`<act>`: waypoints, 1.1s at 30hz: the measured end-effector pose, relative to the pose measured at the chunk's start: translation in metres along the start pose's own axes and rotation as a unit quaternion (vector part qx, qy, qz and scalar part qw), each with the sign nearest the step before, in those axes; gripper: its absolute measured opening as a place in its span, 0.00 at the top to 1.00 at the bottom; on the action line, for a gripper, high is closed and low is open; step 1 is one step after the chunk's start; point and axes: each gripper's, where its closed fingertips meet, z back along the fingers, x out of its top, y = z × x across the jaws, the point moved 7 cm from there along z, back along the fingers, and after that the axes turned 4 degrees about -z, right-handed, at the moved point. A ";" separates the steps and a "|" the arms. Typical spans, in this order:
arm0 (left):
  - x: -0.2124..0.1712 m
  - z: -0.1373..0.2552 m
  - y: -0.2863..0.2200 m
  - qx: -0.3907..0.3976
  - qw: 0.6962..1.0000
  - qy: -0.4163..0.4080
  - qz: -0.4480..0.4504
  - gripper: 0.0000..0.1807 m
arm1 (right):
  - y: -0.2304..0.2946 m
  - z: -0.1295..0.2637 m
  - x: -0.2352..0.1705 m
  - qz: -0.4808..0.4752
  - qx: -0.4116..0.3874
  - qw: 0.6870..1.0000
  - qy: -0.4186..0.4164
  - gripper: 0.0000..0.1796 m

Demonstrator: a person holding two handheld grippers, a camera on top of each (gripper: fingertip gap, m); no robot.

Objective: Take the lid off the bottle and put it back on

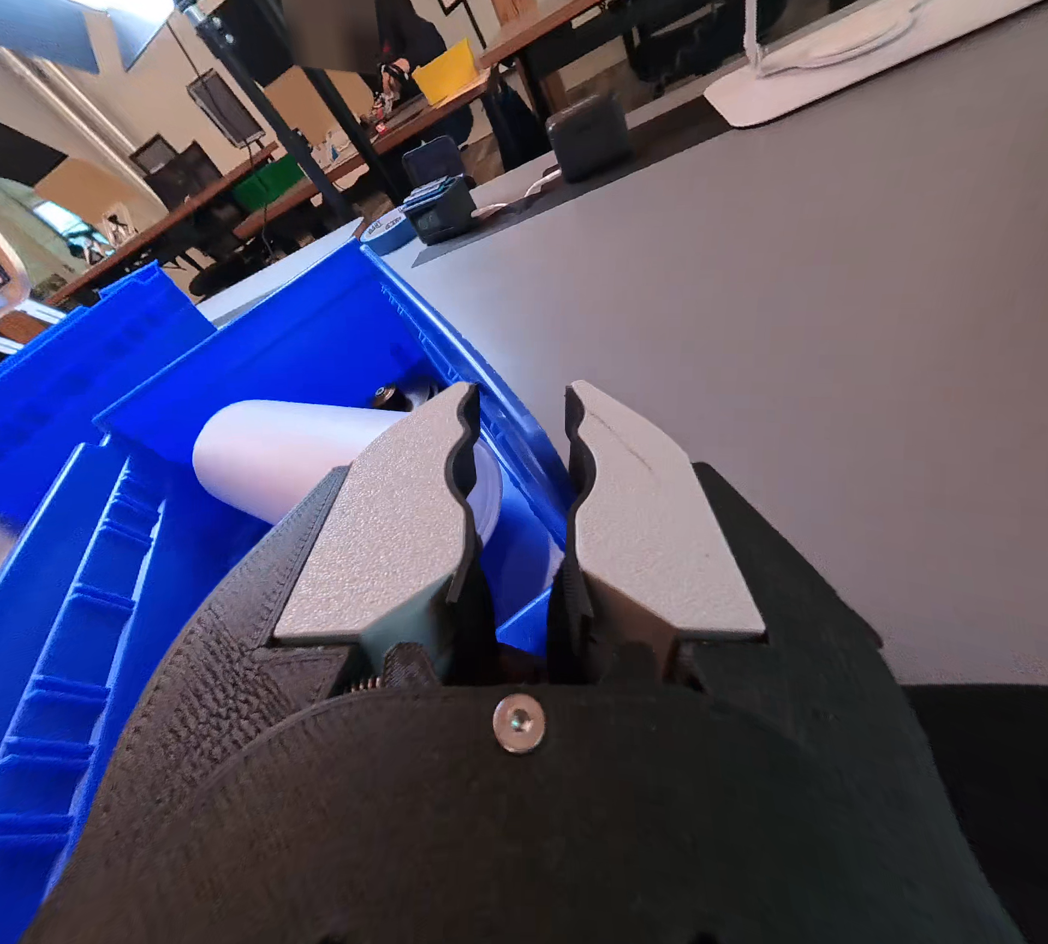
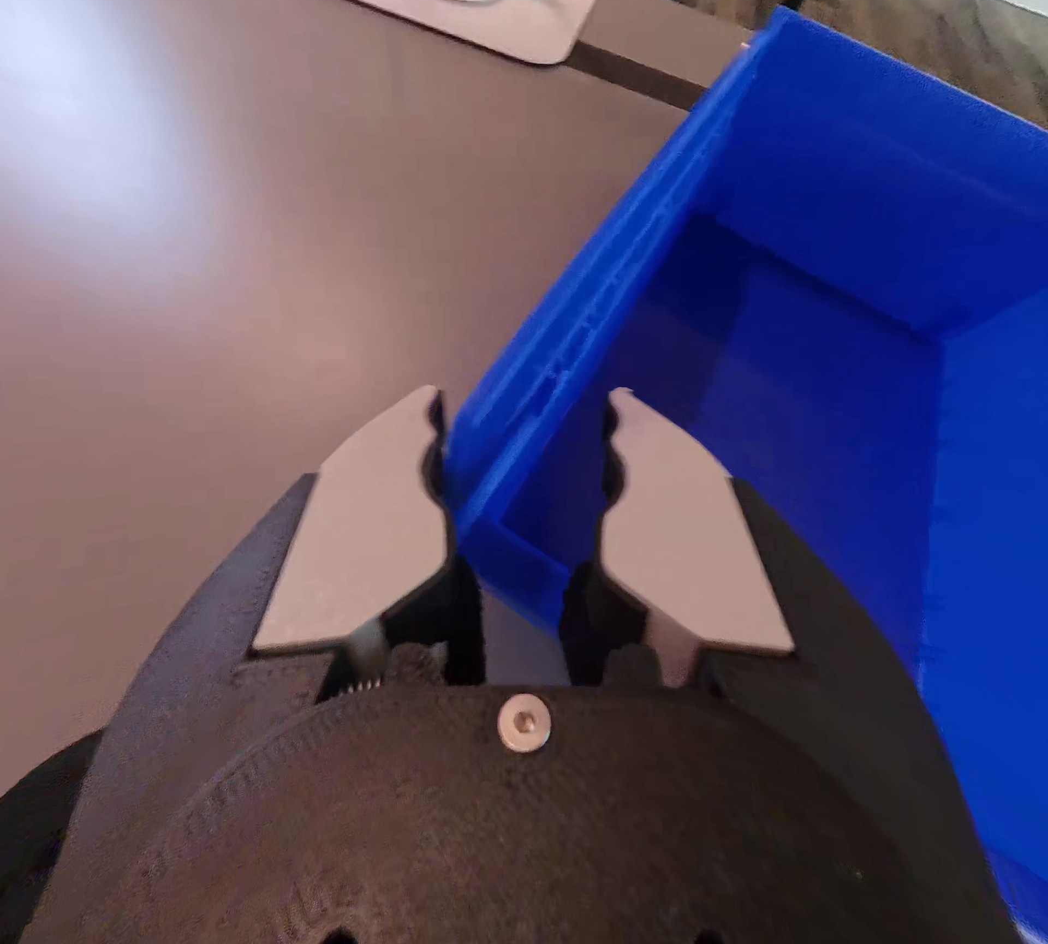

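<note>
The white bottle [image 1: 283, 457] lies on its side in the blue bin [image 1: 317, 344], so the left gripper [image 1: 522, 406] hangs over it, released. The right gripper [image 2: 527, 406], also released and empty, straddles another bin's wall [image 2: 595, 293].

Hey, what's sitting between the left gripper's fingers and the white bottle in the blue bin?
Nothing: in the left wrist view the left gripper is open right over the white bottle, which lies in the blue bin.
</note>
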 end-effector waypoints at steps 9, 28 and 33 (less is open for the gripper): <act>0.000 -0.002 0.001 -0.027 0.999 -0.025 -0.009 0.90 | -0.012 0.010 -0.004 0.054 -0.104 0.992 0.053 0.94; -0.002 0.002 0.005 -0.069 0.996 -0.050 -0.003 0.95 | -0.022 0.023 -0.008 0.014 -0.100 0.991 0.093 0.97; 0.015 0.016 0.030 -0.180 0.976 -0.089 -0.084 0.81 | -0.018 0.028 -0.005 0.032 -0.060 0.994 0.086 0.89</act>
